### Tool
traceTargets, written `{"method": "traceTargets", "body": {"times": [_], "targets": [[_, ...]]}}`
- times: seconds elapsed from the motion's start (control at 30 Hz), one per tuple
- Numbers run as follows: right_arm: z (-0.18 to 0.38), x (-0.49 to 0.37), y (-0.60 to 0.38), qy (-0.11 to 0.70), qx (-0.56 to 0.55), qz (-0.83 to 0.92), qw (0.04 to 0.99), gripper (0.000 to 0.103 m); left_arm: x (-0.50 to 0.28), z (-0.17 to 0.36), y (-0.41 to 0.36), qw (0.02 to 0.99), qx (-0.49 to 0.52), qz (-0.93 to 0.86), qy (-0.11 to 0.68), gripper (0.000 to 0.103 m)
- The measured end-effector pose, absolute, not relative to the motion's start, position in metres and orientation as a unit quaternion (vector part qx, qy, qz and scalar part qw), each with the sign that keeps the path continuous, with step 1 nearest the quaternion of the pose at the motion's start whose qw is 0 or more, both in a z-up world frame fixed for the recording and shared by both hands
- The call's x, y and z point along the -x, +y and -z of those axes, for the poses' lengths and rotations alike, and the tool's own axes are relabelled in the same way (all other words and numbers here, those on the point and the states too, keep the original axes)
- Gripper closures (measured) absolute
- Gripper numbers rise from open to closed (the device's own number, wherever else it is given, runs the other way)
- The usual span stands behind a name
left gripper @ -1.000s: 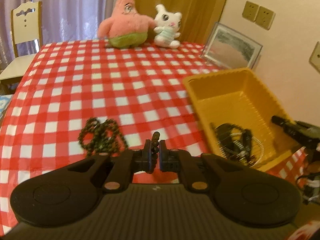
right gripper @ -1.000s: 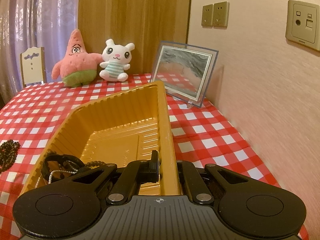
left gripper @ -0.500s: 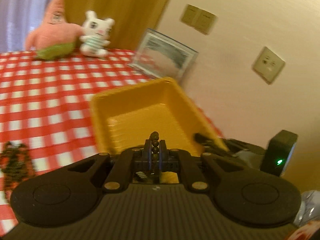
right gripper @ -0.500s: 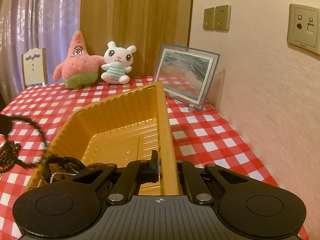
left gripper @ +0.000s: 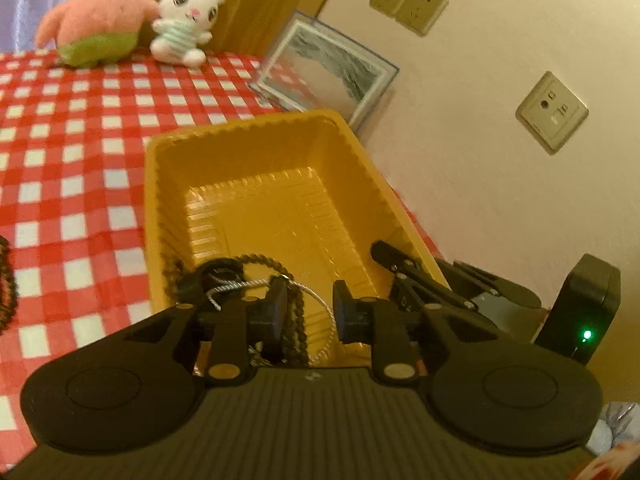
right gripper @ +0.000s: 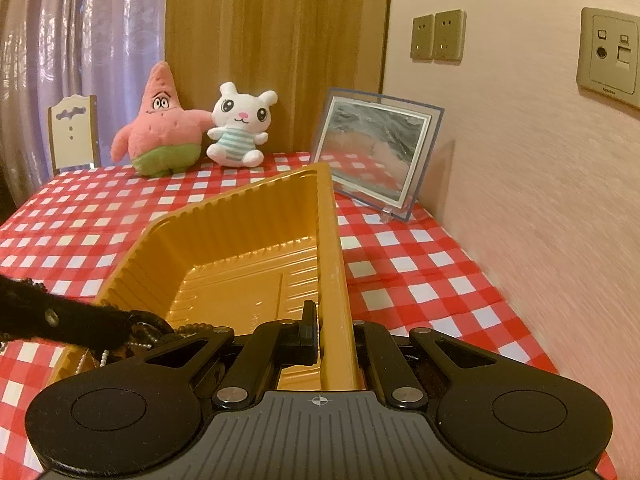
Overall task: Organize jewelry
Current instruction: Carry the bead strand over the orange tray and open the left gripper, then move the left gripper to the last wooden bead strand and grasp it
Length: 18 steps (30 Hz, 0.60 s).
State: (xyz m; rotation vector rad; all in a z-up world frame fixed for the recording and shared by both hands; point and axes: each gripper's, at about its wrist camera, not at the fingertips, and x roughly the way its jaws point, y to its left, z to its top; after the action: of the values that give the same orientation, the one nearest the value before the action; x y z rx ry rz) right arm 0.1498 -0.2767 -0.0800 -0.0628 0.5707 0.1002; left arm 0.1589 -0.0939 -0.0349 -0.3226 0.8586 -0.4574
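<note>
A yellow plastic tray [left gripper: 256,140] [right gripper: 240,232] lies on the red-checked tablecloth. Its near end holds a pile of jewelry [left gripper: 236,272]: dark beads, a silver chain and a black piece. My left gripper [left gripper: 310,308] hovers over that end with its jaws opening. A dark bead strand [left gripper: 298,320] hangs loose against the left pad, no longer pinched. My right gripper [right gripper: 332,332] is shut on the tray's right wall. It also shows in the left wrist view as the right gripper [left gripper: 416,276]. Another dark bead necklace [left gripper: 6,292] lies on the cloth at the left edge.
Two plush toys, a pink star [right gripper: 160,128] and a white bunny [right gripper: 240,128], sit at the table's far edge. A framed picture [right gripper: 376,156] leans on the wall right of the tray. The wall runs close along the right side. A chair [right gripper: 72,132] stands beyond the table.
My left gripper swung right from the tablecloth to above the tray's near end with the bead strand. Its jaws have now parted and the strand hangs loose. The right gripper stayed put.
</note>
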Motion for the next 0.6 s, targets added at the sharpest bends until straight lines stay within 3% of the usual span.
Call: {"method": "traceTargets", "body": {"times": [0.3,0.6], "targets": [[0.080,-0.149,-0.277,0.281,0.030,-0.050,0.958,0.099,-0.143,0.019,-0.044,0.903,0.146,0.133,0.383,0.076],[0.082,-0.149,-0.277,0.282,0.032,-0.056,0.957,0.099,-0.115,0.037,0.022,0.905,0.137,0.008,0.401,0.076]]}}
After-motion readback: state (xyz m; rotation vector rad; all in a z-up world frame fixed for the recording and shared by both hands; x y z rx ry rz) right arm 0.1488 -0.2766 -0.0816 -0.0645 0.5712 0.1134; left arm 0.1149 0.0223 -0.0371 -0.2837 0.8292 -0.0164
